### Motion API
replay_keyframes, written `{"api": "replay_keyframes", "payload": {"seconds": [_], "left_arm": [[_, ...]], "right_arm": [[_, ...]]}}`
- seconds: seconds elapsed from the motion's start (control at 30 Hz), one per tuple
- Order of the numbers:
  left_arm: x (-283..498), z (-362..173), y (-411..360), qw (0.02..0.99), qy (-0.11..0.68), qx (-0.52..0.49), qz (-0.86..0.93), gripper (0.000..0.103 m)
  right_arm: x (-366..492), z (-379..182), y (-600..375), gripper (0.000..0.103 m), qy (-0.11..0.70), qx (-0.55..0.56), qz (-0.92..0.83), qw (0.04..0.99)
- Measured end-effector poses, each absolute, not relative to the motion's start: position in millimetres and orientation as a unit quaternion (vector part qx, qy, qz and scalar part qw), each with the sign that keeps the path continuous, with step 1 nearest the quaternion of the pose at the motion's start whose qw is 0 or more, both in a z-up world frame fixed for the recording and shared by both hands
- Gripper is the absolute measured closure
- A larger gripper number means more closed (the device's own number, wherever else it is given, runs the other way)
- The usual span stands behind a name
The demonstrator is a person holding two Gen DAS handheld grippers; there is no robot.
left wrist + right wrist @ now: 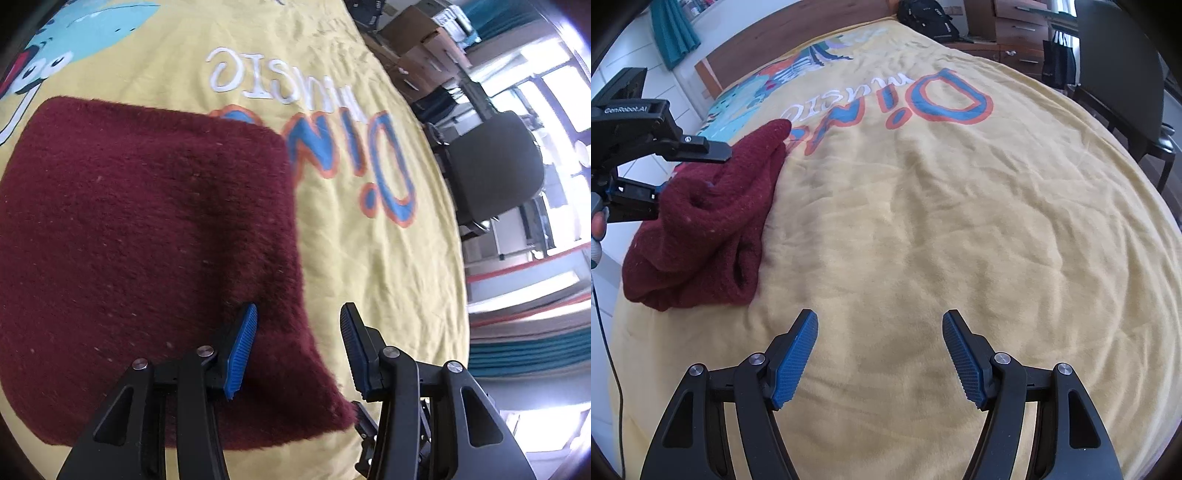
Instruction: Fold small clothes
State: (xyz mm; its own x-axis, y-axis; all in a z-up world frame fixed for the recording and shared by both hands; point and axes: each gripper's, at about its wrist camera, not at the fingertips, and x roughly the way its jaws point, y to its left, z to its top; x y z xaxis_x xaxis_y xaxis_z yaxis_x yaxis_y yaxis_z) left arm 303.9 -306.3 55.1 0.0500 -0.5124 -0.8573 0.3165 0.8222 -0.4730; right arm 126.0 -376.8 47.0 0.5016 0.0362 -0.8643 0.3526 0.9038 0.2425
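Both hand-held grippers are held released: the left hand-held gripper (297, 325) over a maroon garment (147, 240) bunched on the yellow bedspread (388, 277), its left side cut off; the right hand-held gripper (879, 332) well apart.

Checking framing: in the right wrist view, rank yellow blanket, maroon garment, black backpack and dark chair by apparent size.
1. yellow blanket
2. maroon garment
3. dark chair, cropped at the edge, so unsure
4. black backpack, far away

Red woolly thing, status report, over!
Left hand-held gripper open, over the maroon knit garment. Right hand-held gripper open, over bare yellow blanket. Garment bunched, not folded flat. Nothing blocking.
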Motion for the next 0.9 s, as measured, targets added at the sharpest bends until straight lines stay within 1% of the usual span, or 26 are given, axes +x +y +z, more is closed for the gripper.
{"api": "replay_keyframes", "payload": {"seconds": [0.2,0.47,0.67,0.9], "left_arm": [[292,76,-299,0.723,0.610,-0.062,-0.319,0.062],[289,107,-239,0.748,0.584,-0.047,-0.312,0.062],[298,107,-185,0.768,0.576,-0.045,-0.278,0.062],[306,102,-156,0.779,0.564,-0.027,-0.272,0.062]], "right_arm": [[118,63,-374,0.031,0.483,0.191,-0.097,0.849],[119,93,-354,0.031,0.472,0.175,-0.083,0.860],[133,125,-320,0.031,0.457,0.158,-0.051,0.874],[183,161,-267,0.031,0.433,0.142,0.023,0.890]]}}
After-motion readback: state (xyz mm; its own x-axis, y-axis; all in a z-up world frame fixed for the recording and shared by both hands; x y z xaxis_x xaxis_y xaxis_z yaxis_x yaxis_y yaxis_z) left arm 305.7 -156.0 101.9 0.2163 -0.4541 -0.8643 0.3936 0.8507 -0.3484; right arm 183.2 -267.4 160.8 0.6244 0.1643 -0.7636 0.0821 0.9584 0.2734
